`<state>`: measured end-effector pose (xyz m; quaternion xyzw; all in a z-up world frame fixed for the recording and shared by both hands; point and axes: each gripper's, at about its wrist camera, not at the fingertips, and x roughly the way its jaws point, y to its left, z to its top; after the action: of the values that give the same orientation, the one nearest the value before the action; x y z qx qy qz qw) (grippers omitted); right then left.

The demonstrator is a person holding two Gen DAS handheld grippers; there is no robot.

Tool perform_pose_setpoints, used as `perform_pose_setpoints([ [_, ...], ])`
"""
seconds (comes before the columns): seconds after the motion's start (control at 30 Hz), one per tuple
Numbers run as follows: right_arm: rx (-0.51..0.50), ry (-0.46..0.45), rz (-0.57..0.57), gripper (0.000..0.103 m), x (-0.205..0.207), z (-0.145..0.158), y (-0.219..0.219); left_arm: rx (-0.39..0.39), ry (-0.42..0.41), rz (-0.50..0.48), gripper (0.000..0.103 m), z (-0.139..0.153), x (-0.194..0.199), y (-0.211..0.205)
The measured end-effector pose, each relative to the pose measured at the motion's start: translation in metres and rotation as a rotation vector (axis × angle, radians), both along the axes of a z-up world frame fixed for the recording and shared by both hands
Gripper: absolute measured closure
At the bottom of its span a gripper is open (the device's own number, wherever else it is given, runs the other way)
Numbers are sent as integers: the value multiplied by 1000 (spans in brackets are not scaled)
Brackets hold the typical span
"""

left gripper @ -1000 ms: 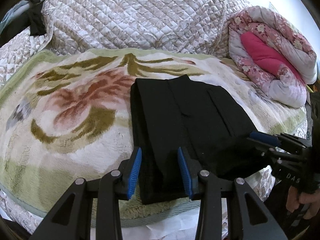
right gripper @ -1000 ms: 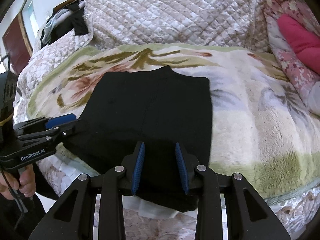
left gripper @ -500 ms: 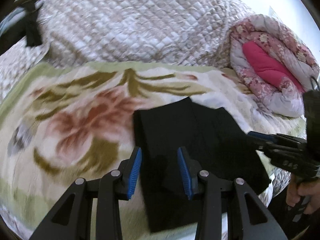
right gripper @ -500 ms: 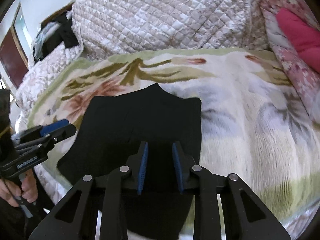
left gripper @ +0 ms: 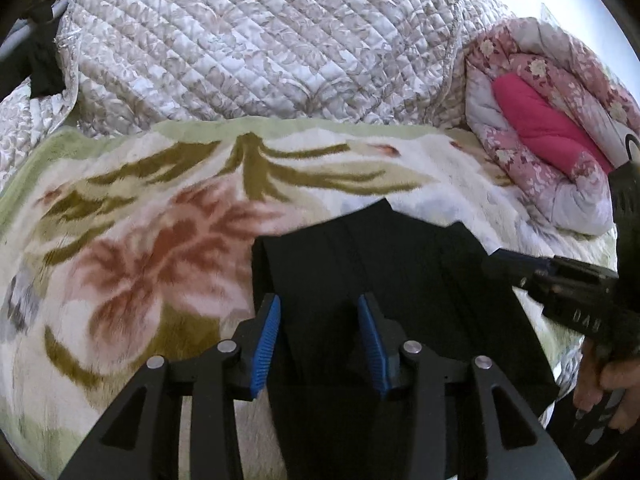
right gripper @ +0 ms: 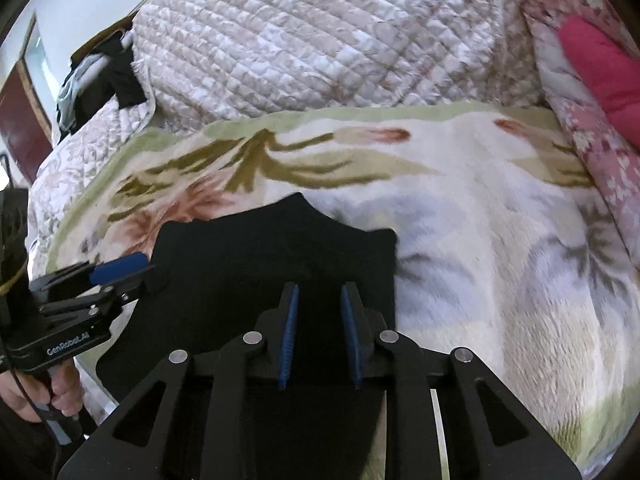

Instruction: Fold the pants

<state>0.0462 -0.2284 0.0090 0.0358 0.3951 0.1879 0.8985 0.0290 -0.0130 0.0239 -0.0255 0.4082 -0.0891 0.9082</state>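
Black pants lie folded on the flowered blanket; both tongs hover over their near end.

Pants fill the lower centre of both views, long axis running away from the tongs toward the quilt at top. Left tongs stand part open over the pants' left edge, nothing pinched. Right tongs have just been closing, a narrow gap left, cloth showing behind it; a grip cannot be told. Right tongs sit nearer the pants' middle, so the near edge likely suits both.
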Motion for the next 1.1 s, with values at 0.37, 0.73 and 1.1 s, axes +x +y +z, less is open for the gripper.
perform_pose_setpoints([
  [0.37,4,54,-8,81,25,-14,5,-10,19,43,59,-11,19,11],
  [0.73,82,15,-13,81,-1,-3,-21,-26,9,38,59,-1,0,18],
  [1.1,203,78,-34,80,-15,-13,-52,-116,25,8,56,-6,-19,33],
])
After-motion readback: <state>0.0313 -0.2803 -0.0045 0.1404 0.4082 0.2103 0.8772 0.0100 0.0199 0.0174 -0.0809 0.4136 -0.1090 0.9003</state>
